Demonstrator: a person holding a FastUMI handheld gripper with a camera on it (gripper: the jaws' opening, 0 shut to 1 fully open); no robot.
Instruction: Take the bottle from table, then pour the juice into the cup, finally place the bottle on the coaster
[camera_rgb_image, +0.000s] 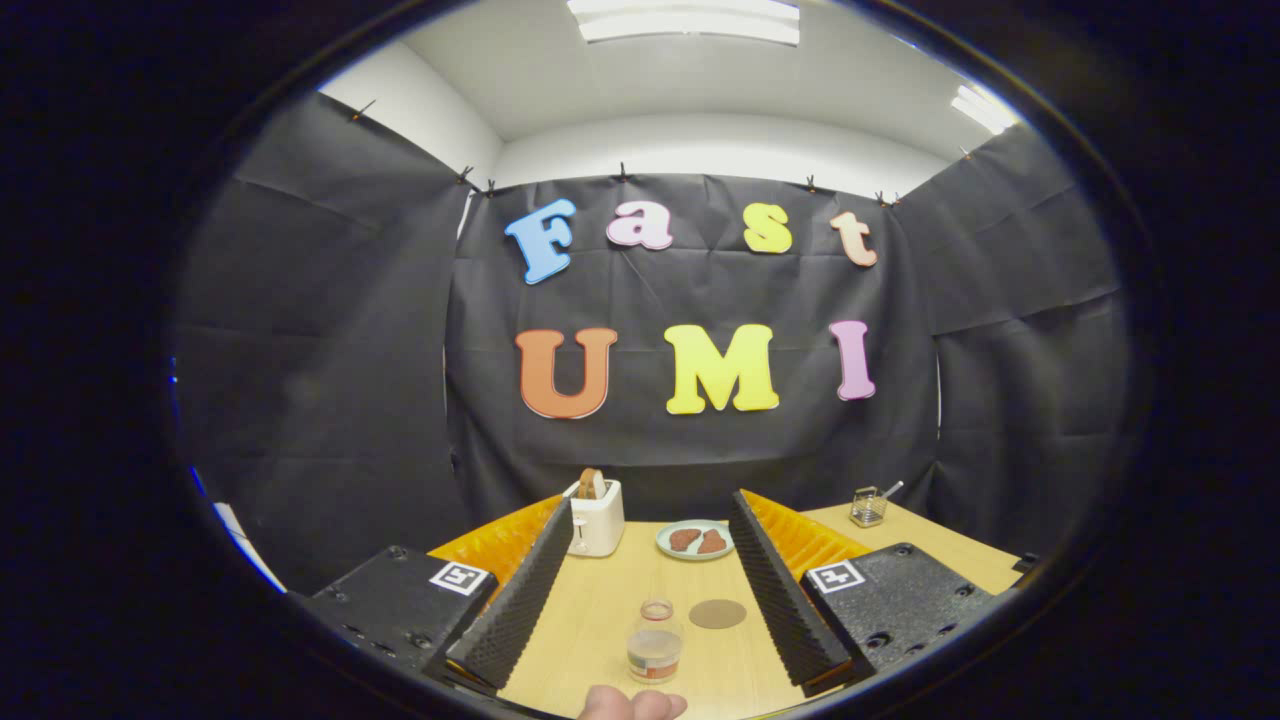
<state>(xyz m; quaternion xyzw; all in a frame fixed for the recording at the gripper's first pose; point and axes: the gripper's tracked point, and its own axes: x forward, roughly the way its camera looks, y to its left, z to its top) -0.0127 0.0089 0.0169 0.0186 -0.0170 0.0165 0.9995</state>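
Between the wide-open, empty fingers of the gripper (650, 590), low centre of the frame, stands the bottle (655, 642), uncapped, so a crooked grab could tip it and spill juice. Right of it lies the coaster (717, 613). A wooden table (600, 620) fronts black-draped walls.

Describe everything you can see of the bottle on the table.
The bottle is small, clear and glass-like, with a wide open mouth and no cap on it. It stands upright on the wooden table, a shallow layer of orange-brown liquid at its bottom. It sits between the open gripper's fingers, touching neither. The round brown coaster lies just beyond it, apart. A hand is just before it; contact is unclear.
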